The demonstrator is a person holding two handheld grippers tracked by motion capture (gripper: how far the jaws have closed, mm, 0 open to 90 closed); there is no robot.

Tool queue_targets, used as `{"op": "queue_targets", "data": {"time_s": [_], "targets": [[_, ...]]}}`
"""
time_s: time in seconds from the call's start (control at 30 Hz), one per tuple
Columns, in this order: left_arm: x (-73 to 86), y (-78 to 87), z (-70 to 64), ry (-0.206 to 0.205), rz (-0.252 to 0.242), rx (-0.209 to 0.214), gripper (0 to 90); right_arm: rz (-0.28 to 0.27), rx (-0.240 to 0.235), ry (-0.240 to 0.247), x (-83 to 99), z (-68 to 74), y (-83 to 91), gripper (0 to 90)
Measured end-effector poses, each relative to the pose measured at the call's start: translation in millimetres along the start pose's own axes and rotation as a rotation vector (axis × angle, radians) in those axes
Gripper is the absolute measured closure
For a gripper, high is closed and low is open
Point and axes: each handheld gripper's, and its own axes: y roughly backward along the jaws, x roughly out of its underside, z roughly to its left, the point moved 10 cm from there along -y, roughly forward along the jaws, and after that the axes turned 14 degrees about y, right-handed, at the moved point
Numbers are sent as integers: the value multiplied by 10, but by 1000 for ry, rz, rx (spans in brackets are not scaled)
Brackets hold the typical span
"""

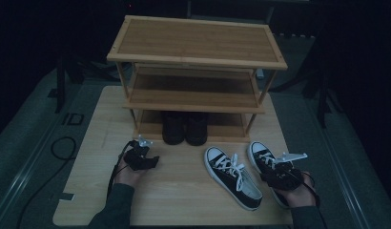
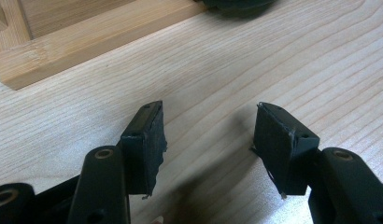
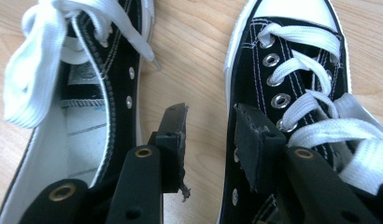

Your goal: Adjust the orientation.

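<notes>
Straddling the right sneaker's (image 3: pixel 292 93) inner side near the counter's (image 1: pixel 184 191) front-right corner, right hand-held gripper (image 3: pixel 209 140) parted, left hand-held gripper (image 2: pixel 208 140) released over bare wood.

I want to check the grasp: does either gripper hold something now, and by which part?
Nothing is held. The left gripper is open over bare table. The right gripper is open, jaws astride the right sneaker's side wall, not closed on it.

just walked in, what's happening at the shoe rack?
A person holds a gripper in each hand at a wooden table. The right gripper is open, its jaws straddling the inner side wall of the right sneaker, not yet closed on it. The left sneaker lies beside it. The left gripper is open over bare table near the rack. A dark pair of shoes sits on the bottom shelf.
</notes>
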Motion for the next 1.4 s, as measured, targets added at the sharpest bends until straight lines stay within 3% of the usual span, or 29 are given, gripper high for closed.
{"op": "queue_targets", "data": {"time_s": [0.27,0.57,0.67,0.77,0.8,0.93,1.13,1.23,1.3,1.4], "targets": [[1,1,1,-1,0,0,438,-20,23,-17,8,-46,182,626],[2,2,2,-3,0,2,438,-15,86,-27,34,-152,390,605],[1,1,1,-2,0,2,438,25,115,-37,109,-206,431,615],[1,0,0,-1,-1,1,438,63,92,-43,178,-164,389,620],[1,0,0,-1,-1,1,438,76,109,-45,199,-179,373,627],[1,0,1,-2,-1,1,438,79,92,-83,223,-212,336,645],[-1,-2,0,-2,-4,3,438,100,58,-93,234,-183,182,624],[-1,-2,0,-2,-4,2,438,79,47,-120,198,-229,55,652],[-1,-2,1,-3,-3,2,438,26,41,-141,151,-260,30,788],[-2,-2,1,-5,-2,3,438,-20,57,-137,113,-283,53,837]]}}
